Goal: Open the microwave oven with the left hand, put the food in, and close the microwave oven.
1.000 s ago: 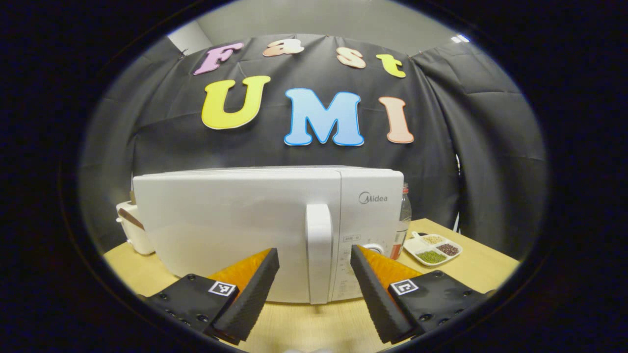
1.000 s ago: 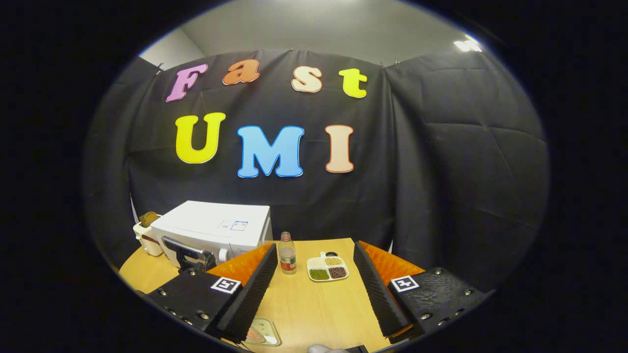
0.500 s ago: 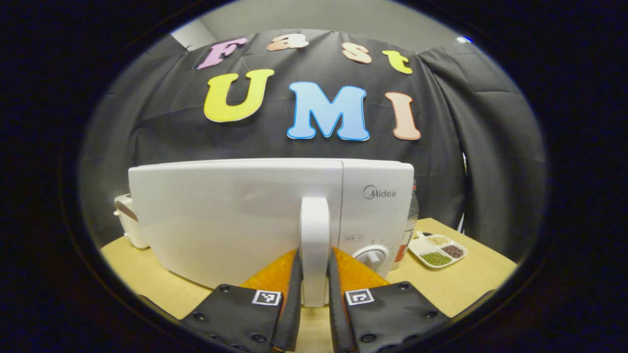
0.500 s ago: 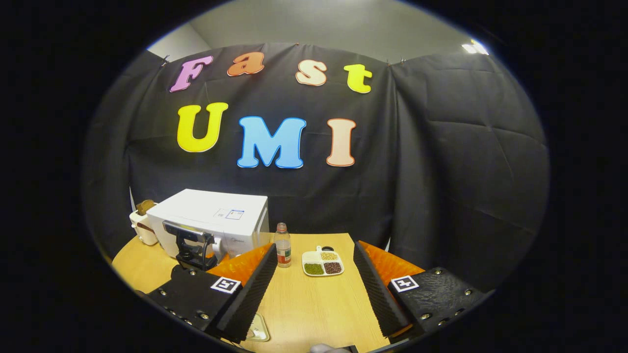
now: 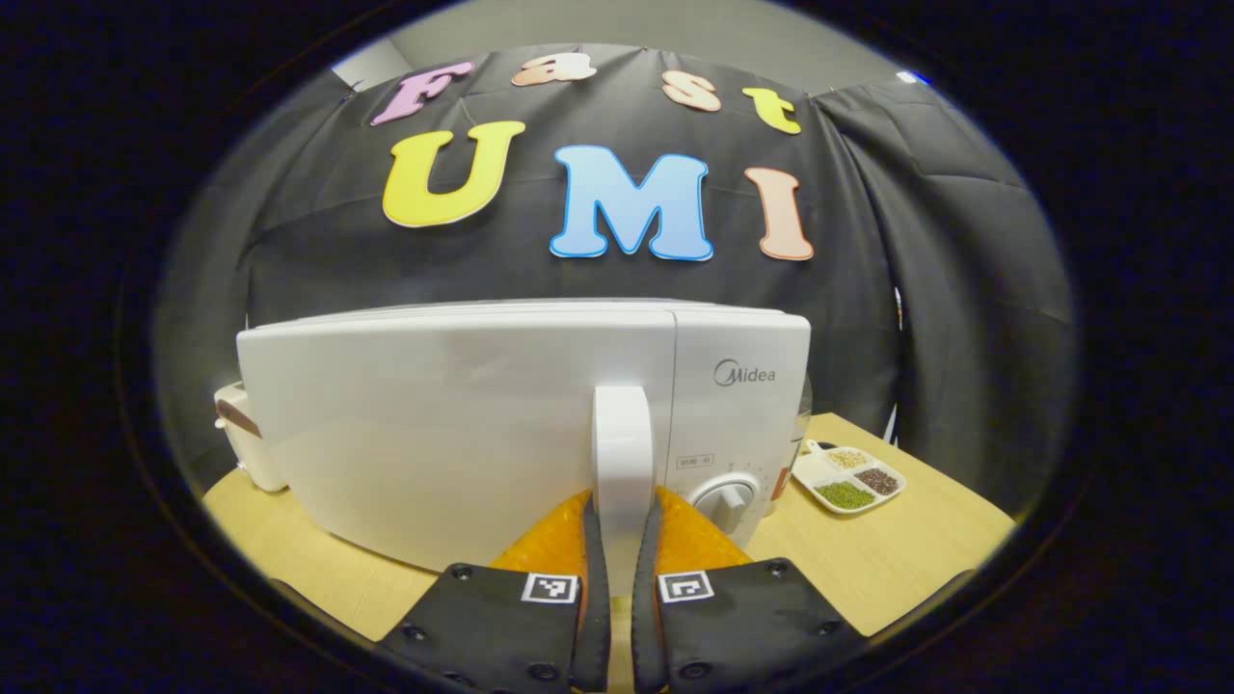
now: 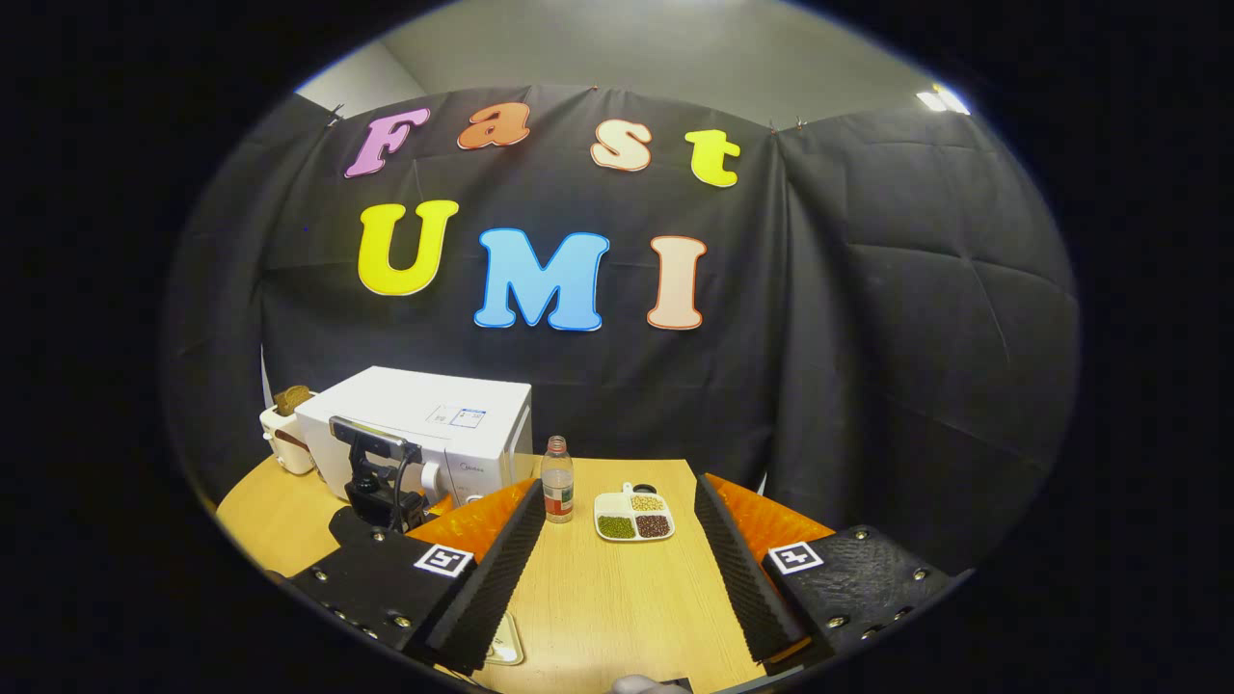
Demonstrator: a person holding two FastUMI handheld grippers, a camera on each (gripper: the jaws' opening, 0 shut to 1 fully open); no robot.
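My left gripper [image 5: 617,554] is clamped on the microwave's upright white door handle [image 5: 622,453], a finger pressed to each side, and the door [image 5: 453,424] sits flush with the microwave oven [image 6: 424,434]. My right gripper [image 6: 617,559] hangs above the wooden table [image 6: 617,598] with jaws spread wide, holding nothing. Ahead between its fingers stand a small bottle [image 6: 556,479] and a divided dish of beans [image 6: 633,516]. A plate edge [image 6: 503,653] peeks just beside its left finger.
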